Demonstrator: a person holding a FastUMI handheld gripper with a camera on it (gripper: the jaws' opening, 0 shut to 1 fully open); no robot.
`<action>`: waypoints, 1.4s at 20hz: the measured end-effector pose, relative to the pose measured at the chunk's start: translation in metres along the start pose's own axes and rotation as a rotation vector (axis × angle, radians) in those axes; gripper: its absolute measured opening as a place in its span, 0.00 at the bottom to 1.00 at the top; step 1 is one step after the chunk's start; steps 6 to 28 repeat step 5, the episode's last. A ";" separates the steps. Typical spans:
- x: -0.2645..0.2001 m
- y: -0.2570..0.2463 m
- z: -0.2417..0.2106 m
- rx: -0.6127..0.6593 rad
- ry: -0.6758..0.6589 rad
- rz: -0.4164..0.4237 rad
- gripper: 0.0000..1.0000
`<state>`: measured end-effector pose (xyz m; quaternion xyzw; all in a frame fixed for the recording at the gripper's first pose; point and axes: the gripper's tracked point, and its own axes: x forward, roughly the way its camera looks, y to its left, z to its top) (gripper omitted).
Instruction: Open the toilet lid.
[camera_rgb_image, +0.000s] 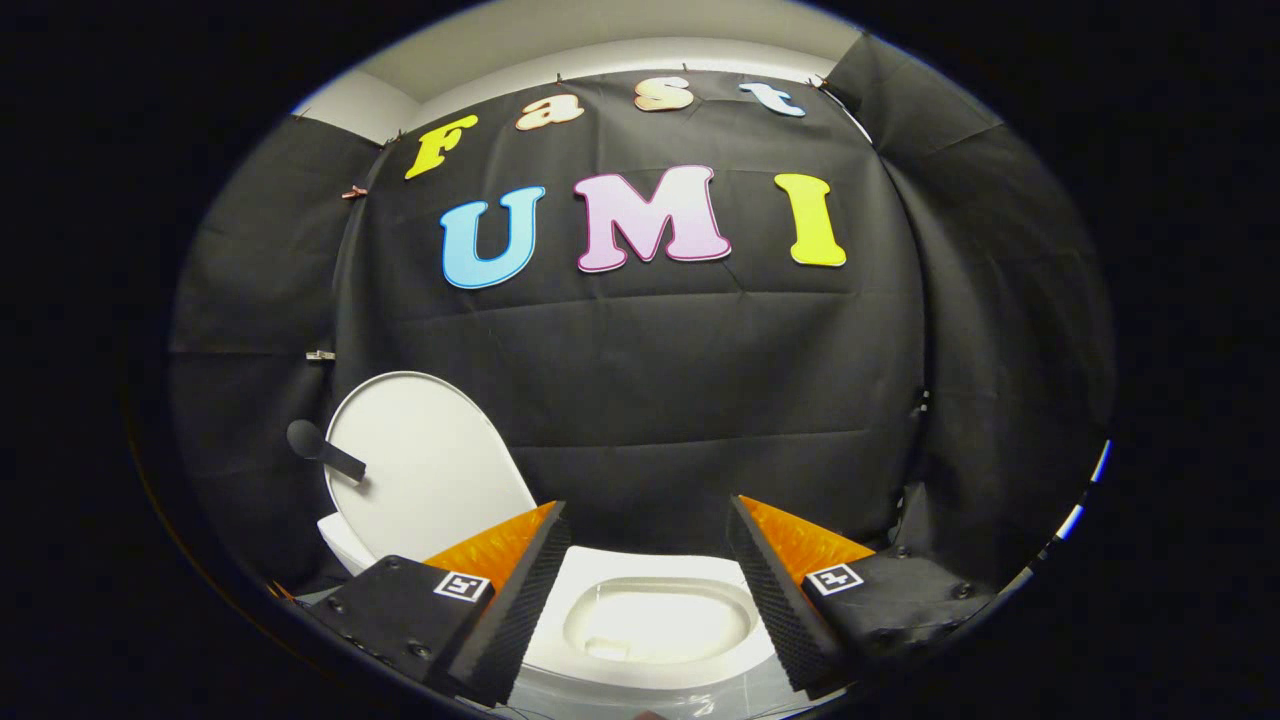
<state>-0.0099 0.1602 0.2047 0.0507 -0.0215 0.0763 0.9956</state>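
A white toilet sits just ahead of and below my fingers, its bowl showing between them. The white toilet lid stands raised and swung off to the left of the bowl, leaning against the black cloth wall. A small dark handle sticks out from the lid's left edge. My gripper is open, its two fingers wide apart above the bowl with nothing between them. The left finger hides the lid's lower right part.
Black cloth walls close the booth behind the toilet and on both sides. A pale ceiling strip runs above the cloth.
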 end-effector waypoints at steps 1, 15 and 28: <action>0.001 -0.001 0.001 0.012 -0.007 0.002 0.99; 0.003 0.001 -0.004 0.023 -0.006 0.009 0.99; 0.003 0.001 -0.004 0.023 -0.006 0.009 0.99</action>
